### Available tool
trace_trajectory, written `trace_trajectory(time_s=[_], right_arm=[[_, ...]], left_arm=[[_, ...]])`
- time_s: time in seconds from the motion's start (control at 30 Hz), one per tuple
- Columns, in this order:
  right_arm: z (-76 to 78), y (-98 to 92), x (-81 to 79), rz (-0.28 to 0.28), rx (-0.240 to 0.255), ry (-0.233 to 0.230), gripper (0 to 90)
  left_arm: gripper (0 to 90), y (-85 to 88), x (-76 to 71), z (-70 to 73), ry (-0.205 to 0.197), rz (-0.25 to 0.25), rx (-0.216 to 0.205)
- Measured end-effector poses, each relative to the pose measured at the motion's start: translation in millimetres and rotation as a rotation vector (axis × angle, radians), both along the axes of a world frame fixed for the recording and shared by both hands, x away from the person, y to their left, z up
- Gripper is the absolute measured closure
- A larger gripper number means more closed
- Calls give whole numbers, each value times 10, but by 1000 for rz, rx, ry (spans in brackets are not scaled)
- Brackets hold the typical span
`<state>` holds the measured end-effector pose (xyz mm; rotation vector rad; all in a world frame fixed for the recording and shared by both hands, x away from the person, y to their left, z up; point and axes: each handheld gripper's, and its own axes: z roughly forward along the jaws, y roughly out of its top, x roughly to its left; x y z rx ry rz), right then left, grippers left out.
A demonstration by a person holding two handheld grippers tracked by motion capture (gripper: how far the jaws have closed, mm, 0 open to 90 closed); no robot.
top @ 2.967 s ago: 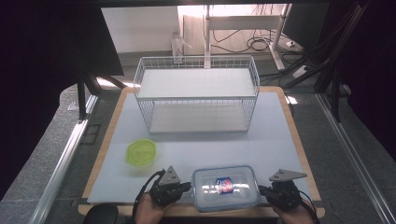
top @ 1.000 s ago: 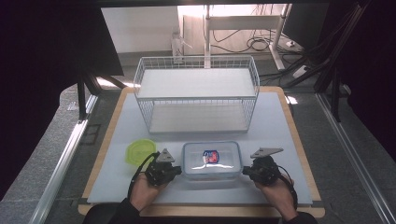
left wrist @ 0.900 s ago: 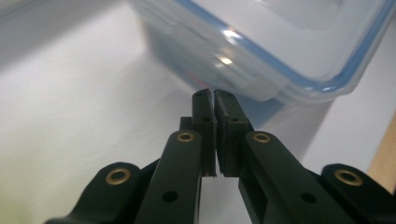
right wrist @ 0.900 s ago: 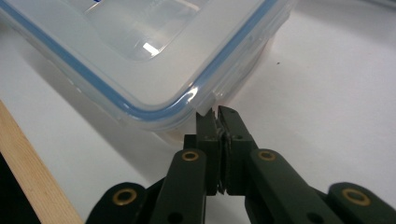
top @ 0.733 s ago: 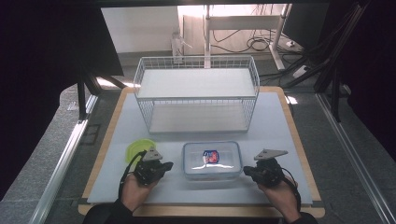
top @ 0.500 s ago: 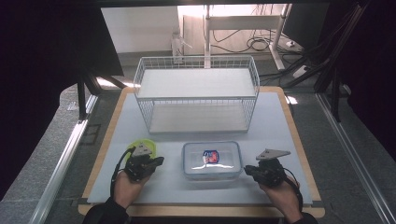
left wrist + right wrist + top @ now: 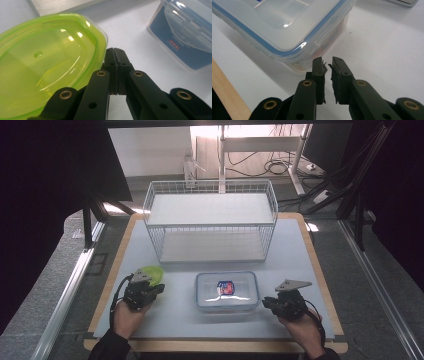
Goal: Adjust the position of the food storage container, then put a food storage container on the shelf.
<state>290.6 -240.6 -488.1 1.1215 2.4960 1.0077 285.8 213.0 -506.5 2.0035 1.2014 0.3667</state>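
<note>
A clear box with a blue-rimmed lid [image 7: 227, 291] lies on the white table near the front, midway between my hands. A lime-green plastic container [image 7: 151, 273] sits at the left. My left gripper [image 7: 158, 289] is beside it, shut and empty; in the left gripper view its tips [image 7: 115, 51] rest just off the green container's [image 7: 47, 75] rim, with the clear box [image 7: 185, 37] farther right. My right gripper [image 7: 267, 302] is right of the box. Its jaws [image 7: 327, 62] have just been opening and stand a narrow gap apart, holding nothing, just short of the box's corner [image 7: 282, 27].
A white wire rack with two shelves [image 7: 210, 220] stands at the back centre of the table. The wooden table edge [image 7: 224, 87] runs close to my right gripper. Dark frames and cables surround the table.
My left gripper has moved left, away from the clear box, to the green container. My right gripper has drawn slightly back from the box and its jaws have parted a little.
</note>
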Motion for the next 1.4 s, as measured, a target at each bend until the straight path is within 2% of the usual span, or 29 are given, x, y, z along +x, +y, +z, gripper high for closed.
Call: trace_trajectory(time_s=[0.13, 0.27, 0.47, 0.6, 0.7, 0.73, 0.77, 1.0, 1.2, 1.33, 1.4], right_arm=[[2, -9, -1, -3, -2, -6, 774], [2, -27, 1, -8, -6, -12, 756], [16, -66, 4, -19, -15, -29, 676], [27, -97, 11, -31, -10, -37, 586], [33, -111, 18, -35, -3, -49, 526], [40, -114, 22, -40, 5, -54, 482], [40, -114, 22, -40, 5, -54, 482], [47, -117, 38, -33, 20, -67, 371], [90, -151, 53, -20, 52, -95, 266], [124, -158, 68, -1, 89, -89, 197], [137, -148, 70, 4, 98, -90, 162]], left_arm=[[900, -32, 5, -30, 13, -16, 11], [878, -66, -30, -18, 4, -32, 7], [699, -208, -135, 31, -27, -76, 18], [585, -281, -171, 50, -46, -100, 10], [508, -311, -177, 58, -56, -117, -8], [445, -318, -177, 59, -60, -124, -14], [445, -325, -178, 61, -61, -128, -20], [276, -372, -171, 84, -87, -161, -63], [198, -429, -140, 127, -87, -206, -115], [147, -503, -117, 168, -94, -228, -111], [126, -537, -94, 180, -83, -244, -121]])
